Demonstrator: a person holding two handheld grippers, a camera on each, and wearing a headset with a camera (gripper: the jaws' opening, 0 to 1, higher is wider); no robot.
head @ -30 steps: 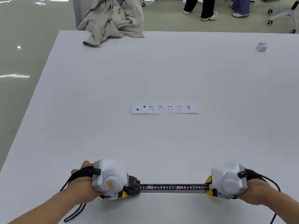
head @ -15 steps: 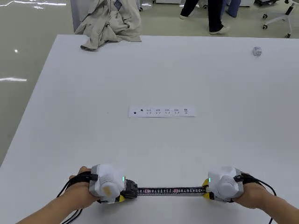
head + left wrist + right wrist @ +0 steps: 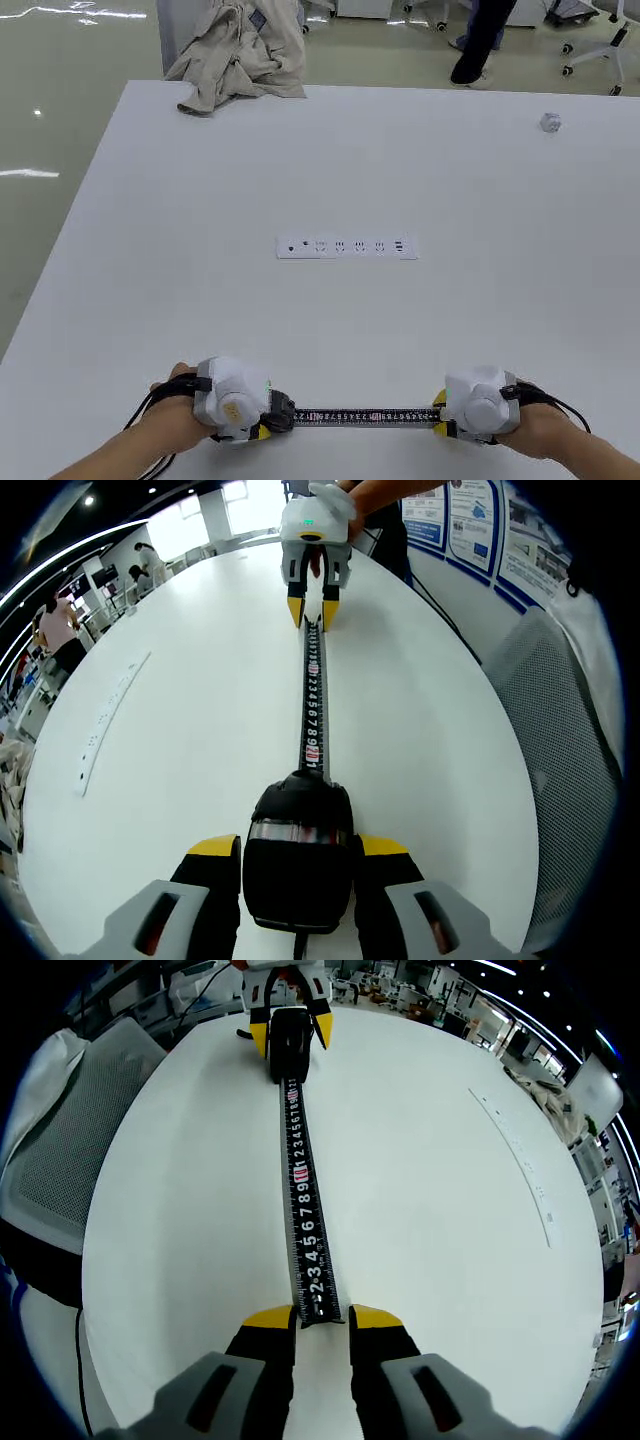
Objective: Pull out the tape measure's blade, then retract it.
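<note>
one black tape measure point(image 3: 298, 870) sits clamped in the left gripper point(image 3: 300, 846). the right gripper point(image 3: 322, 1318) pinches the tip of its single blade point(image 3: 300, 1190), stretched across the white table point(image 3: 300, 150).

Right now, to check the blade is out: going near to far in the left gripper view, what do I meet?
Tape measure case → extended blade → right gripper, shut on the blade's tip.

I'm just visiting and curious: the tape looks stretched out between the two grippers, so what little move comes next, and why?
Probably ease the right gripper toward the left gripper. The blade already lies pulled out along the table, its tip pinched in the right jaws, while the left gripper clamps the tape measure case, so retracting seems next.
</note>
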